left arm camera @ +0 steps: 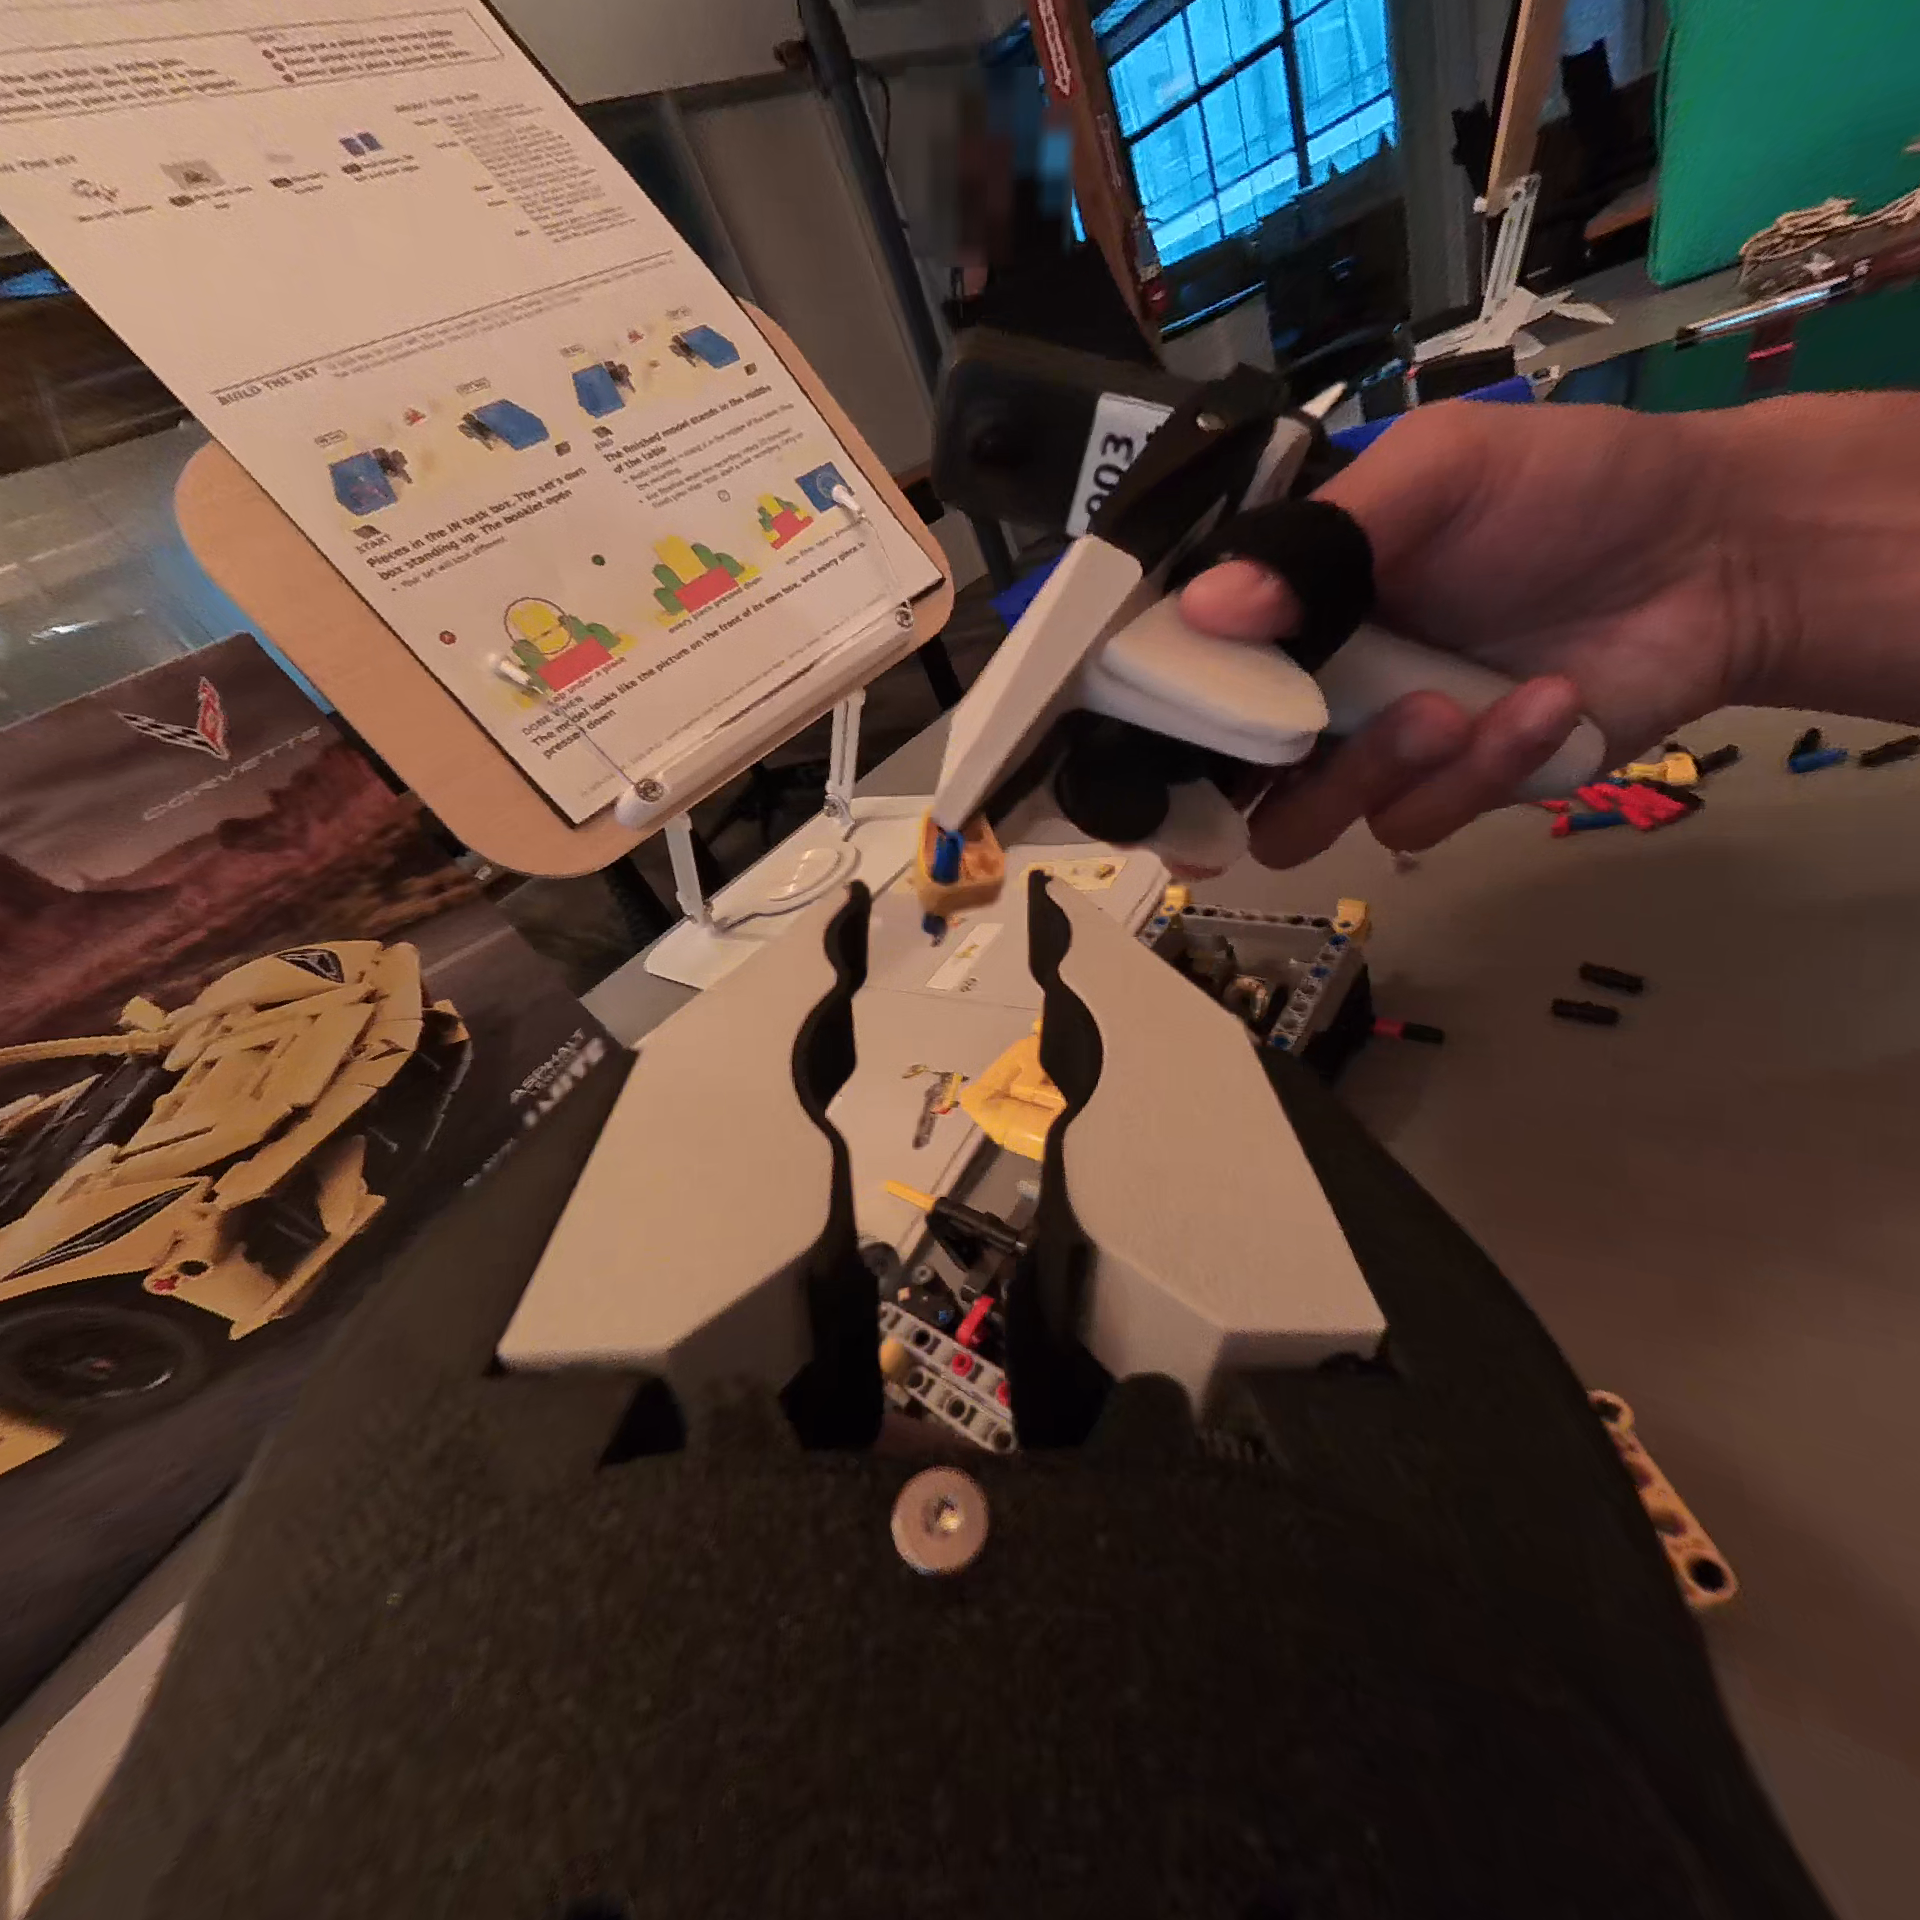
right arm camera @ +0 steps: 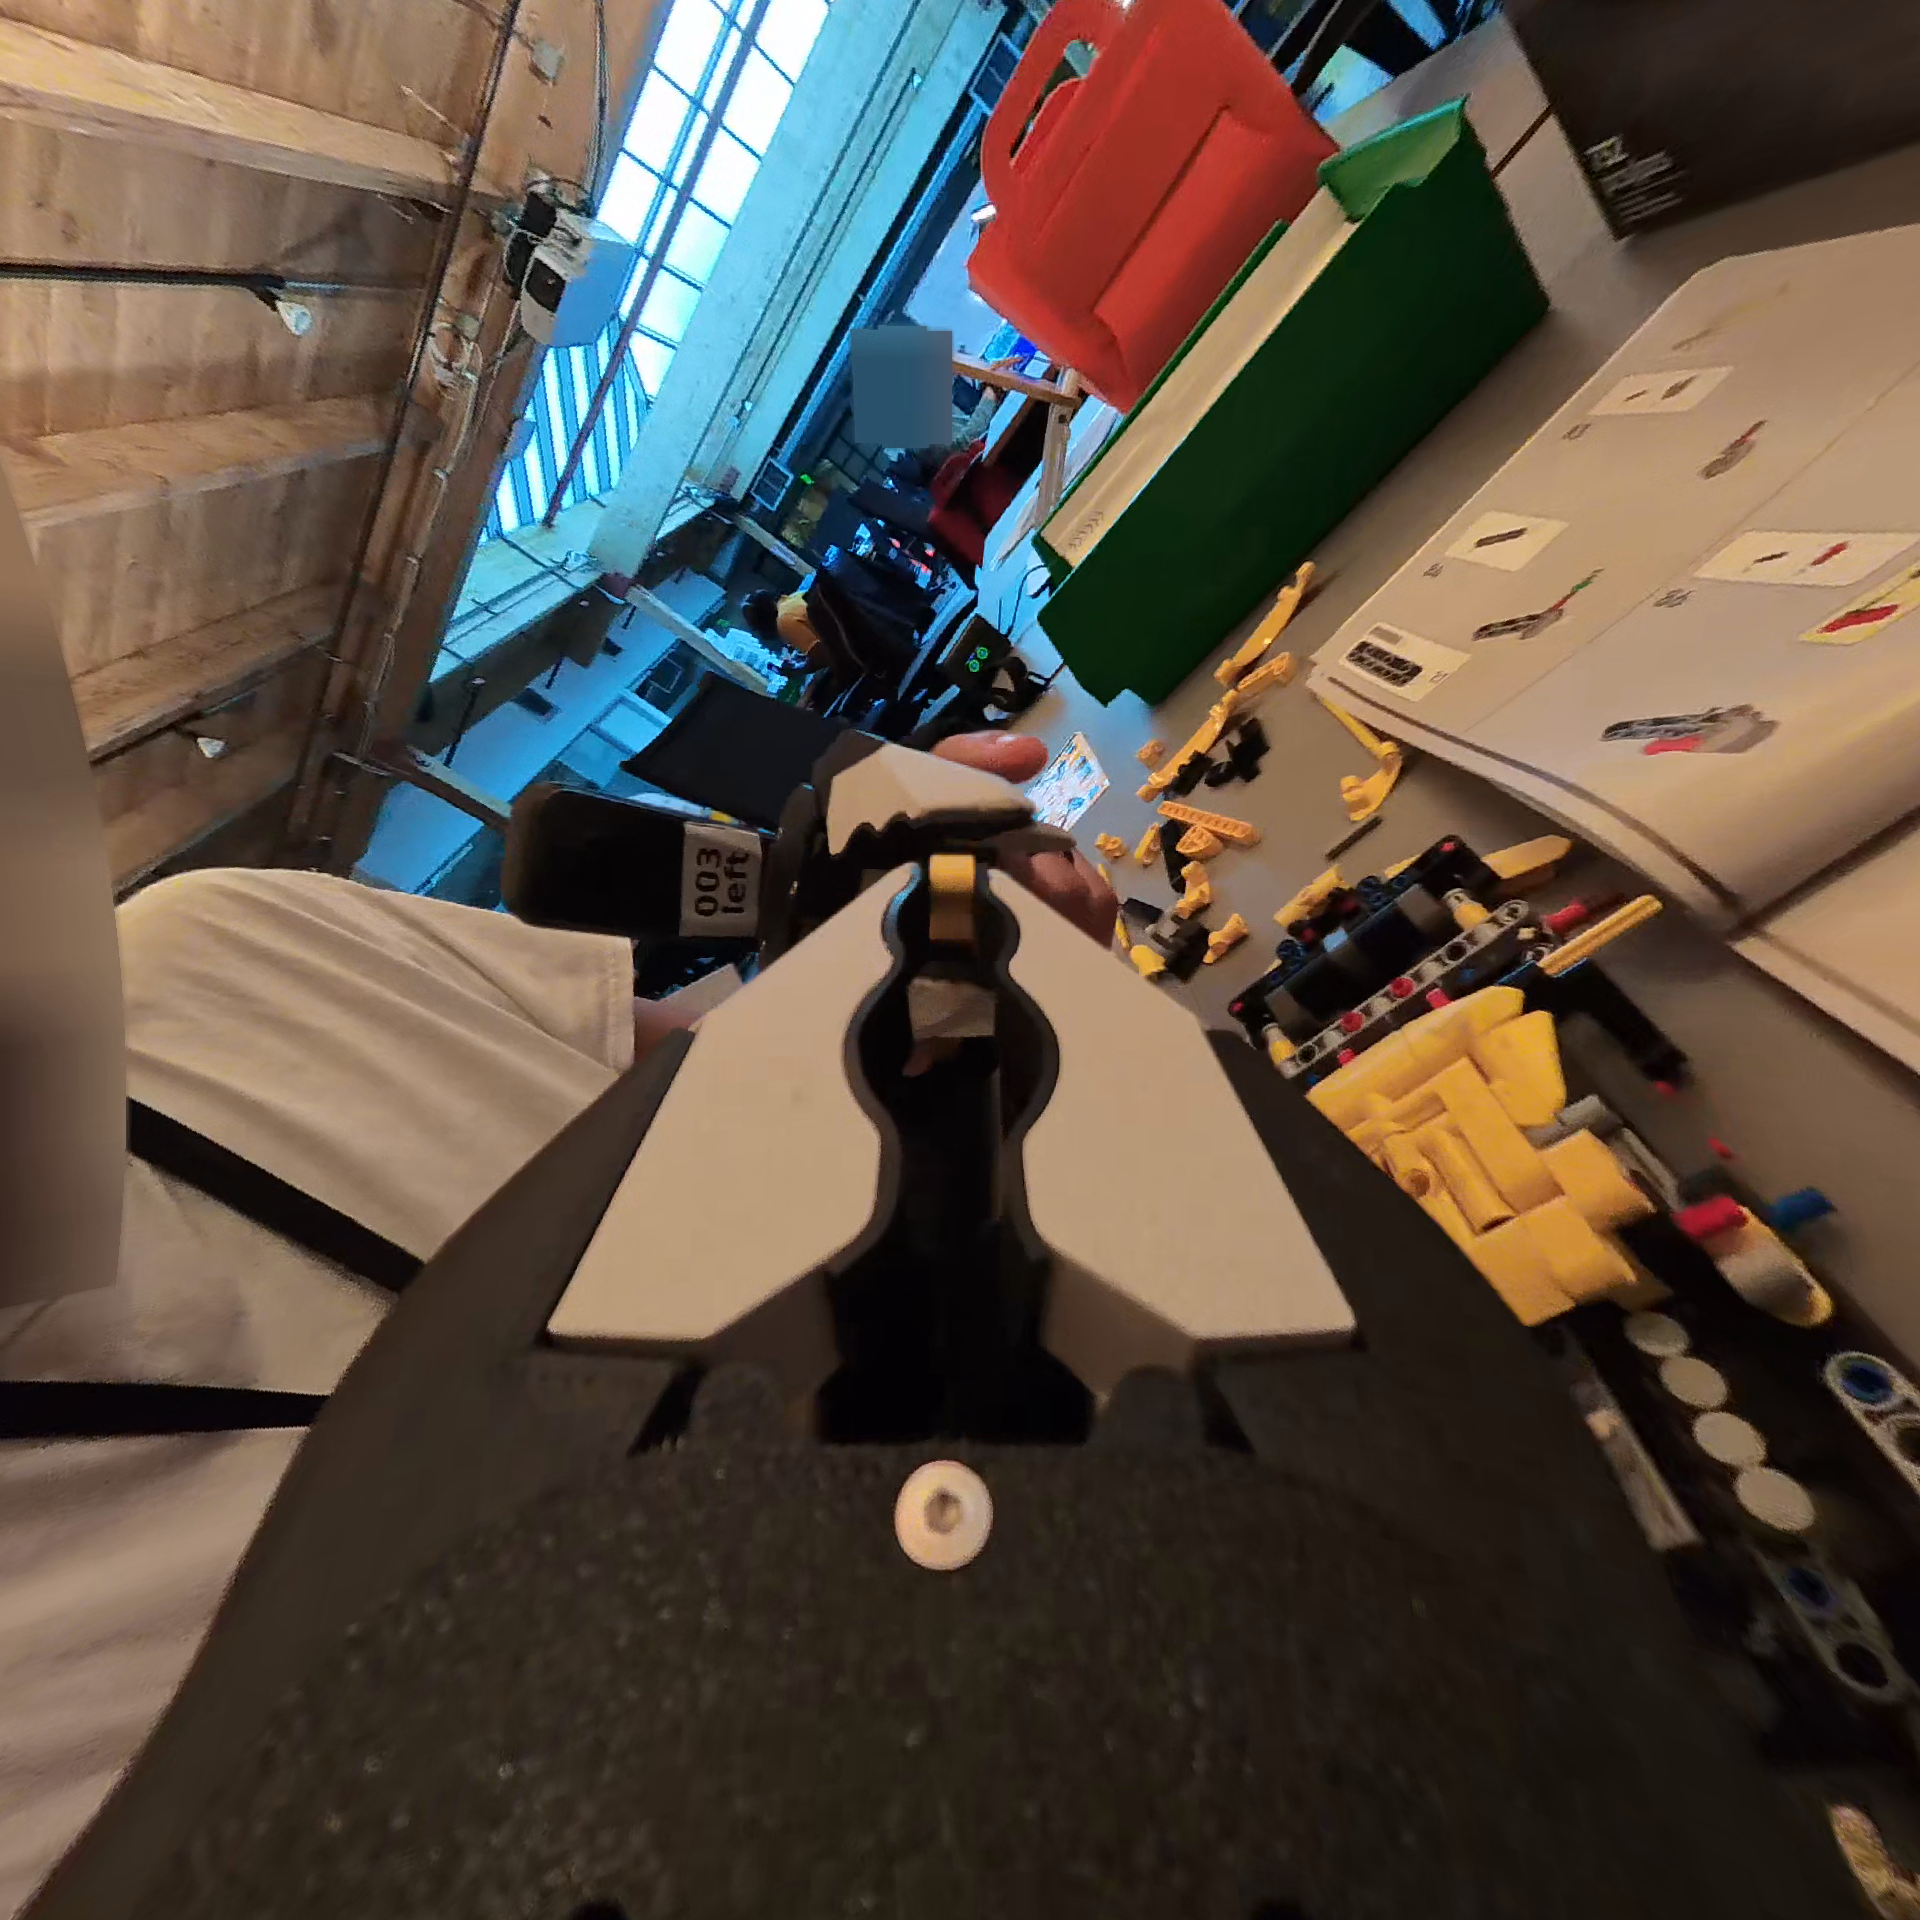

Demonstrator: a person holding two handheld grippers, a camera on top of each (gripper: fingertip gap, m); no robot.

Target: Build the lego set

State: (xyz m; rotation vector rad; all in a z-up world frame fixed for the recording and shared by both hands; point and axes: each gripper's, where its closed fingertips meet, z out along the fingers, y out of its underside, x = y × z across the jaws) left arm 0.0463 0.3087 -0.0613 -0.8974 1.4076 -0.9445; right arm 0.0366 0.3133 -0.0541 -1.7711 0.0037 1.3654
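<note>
Left tongs (left arm camera: 945, 904): released, fingers spread, nothing between them.
Right tongs (right arm camera: 951, 883): clenched on yellow piece (right arm camera: 950, 902), held above worktop (left arm camera: 1662, 1091).
Chassis (right arm camera: 1444, 997): on worktop beside booklet (right arm camera: 1662, 644).

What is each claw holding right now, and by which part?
The right claw pinches a small yellow brick with a blue pin by its top end. The left claw is open and holds nothing.

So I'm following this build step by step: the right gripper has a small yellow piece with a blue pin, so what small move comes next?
Probably ease the left gripper forward and shut it on the blue pin. Its jaws stand open just short of the yellow piece, which the right gripper pinches in mid-air.
</note>
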